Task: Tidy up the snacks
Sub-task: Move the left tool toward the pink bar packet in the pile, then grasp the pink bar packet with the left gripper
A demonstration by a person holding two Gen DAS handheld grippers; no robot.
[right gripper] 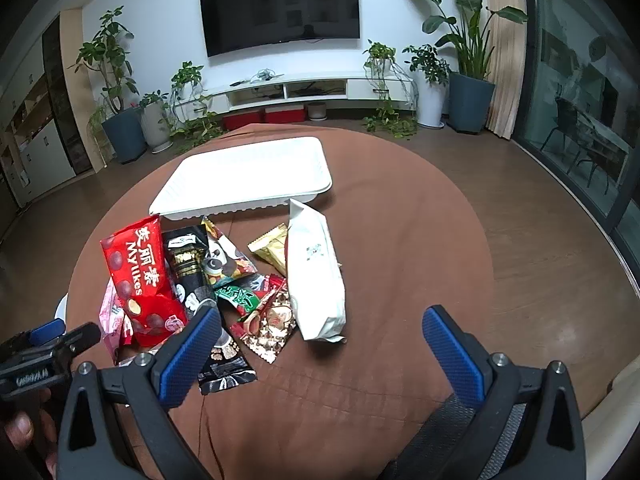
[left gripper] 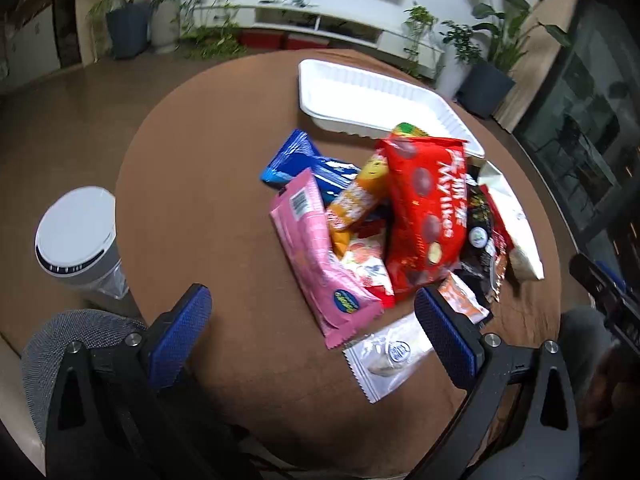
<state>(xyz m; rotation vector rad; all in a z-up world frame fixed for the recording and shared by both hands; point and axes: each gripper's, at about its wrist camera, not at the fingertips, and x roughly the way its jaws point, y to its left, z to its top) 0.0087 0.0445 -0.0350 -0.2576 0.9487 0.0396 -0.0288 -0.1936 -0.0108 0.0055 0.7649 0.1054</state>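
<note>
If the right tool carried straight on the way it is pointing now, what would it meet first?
Probably the brown tablecloth: the open right tool has only bare cloth between its fingers. The white bag lies just beyond, slightly left of centre, so it may come next; depth is hard to judge.

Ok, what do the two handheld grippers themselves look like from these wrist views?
Both match: the left gripper and right gripper have black, triangular-cutout plastic arms with silver bolts, each ending in blue, dimple-textured pads. The left gripper's body, seen from the right view, is black with small white lettering.

White wall, mounted TV [right gripper: 280,8], potted plants [right gripper: 468,52], wood floor [right gripper: 520,220].
</note>
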